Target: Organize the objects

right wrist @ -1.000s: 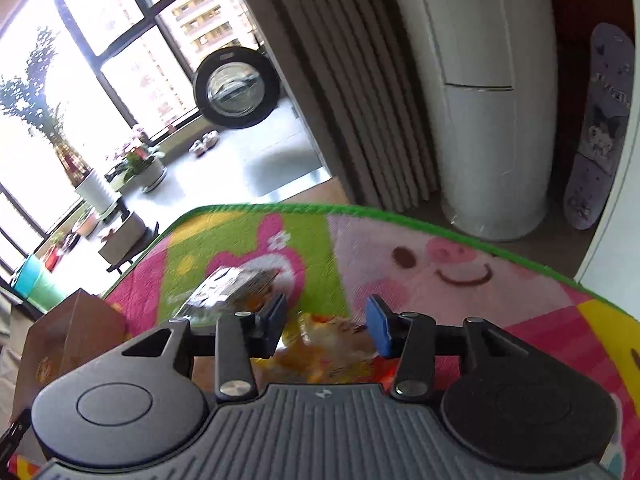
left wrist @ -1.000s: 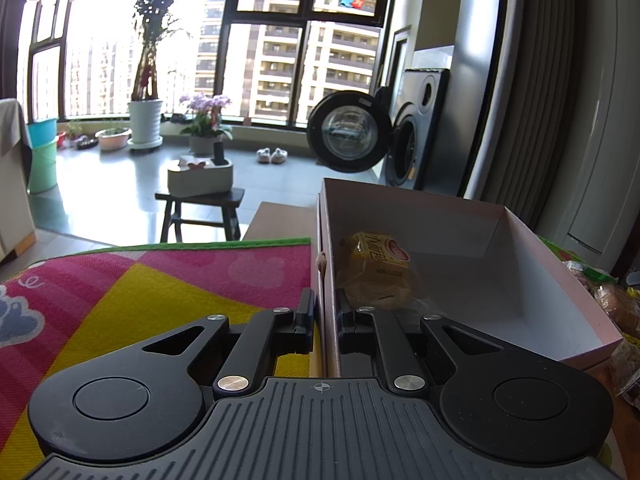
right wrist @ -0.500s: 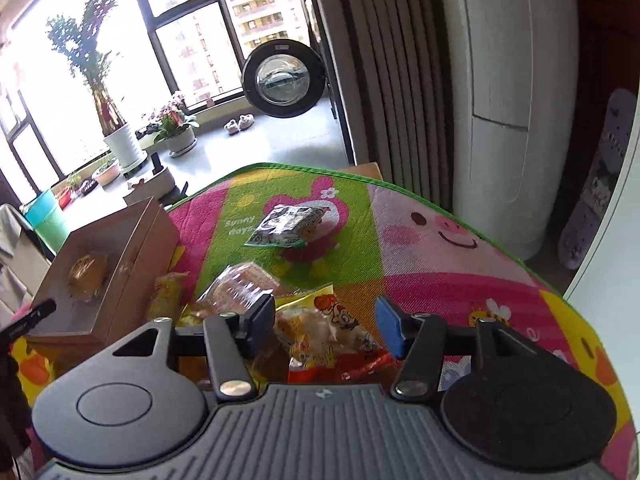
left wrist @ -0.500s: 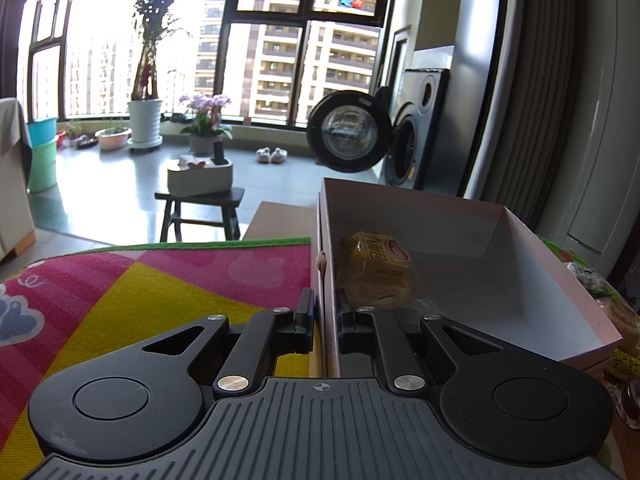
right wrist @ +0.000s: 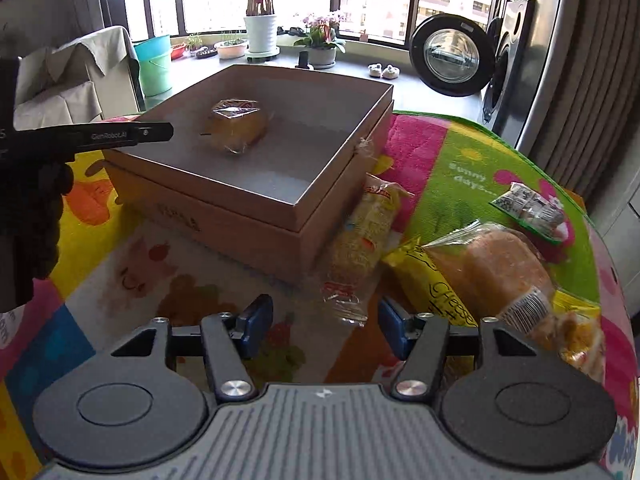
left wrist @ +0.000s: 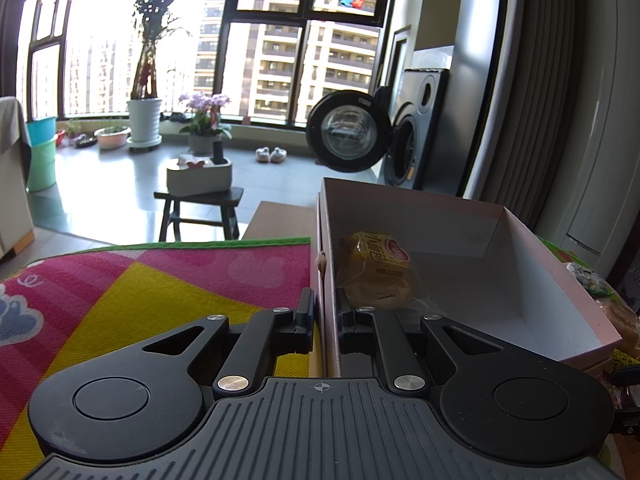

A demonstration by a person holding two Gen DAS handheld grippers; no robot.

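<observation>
Right gripper (right wrist: 325, 320): the jaws stand wide apart and hold nothing. Directly ahead of the gap, just beyond the blue pads, lies a long noodle packet (right wrist: 362, 248). Its near end sits between the two fingertips' lines of travel; its long axis runs away from the jaws toward the far side, leaning slightly right, with its far end beside the right near corner of the cardboard box (right wrist: 248, 216). The jaws therefore close across the packet's narrow width, which suits a grasp at the near end. To the right of the packet, touching or nearly so, lies a bagged bread loaf (right wrist: 492, 276); a small snack packet (right wrist: 528, 206) lies farther right on the play mat (right wrist: 452, 168).

Left gripper (left wrist: 325, 314): the jaws are clamped on the near wall of the box, one finger outside, one inside, steadying it. One wrapped bun (left wrist: 376, 272) already rests inside. The right gripper is judged the nearer for the next pickup.
</observation>
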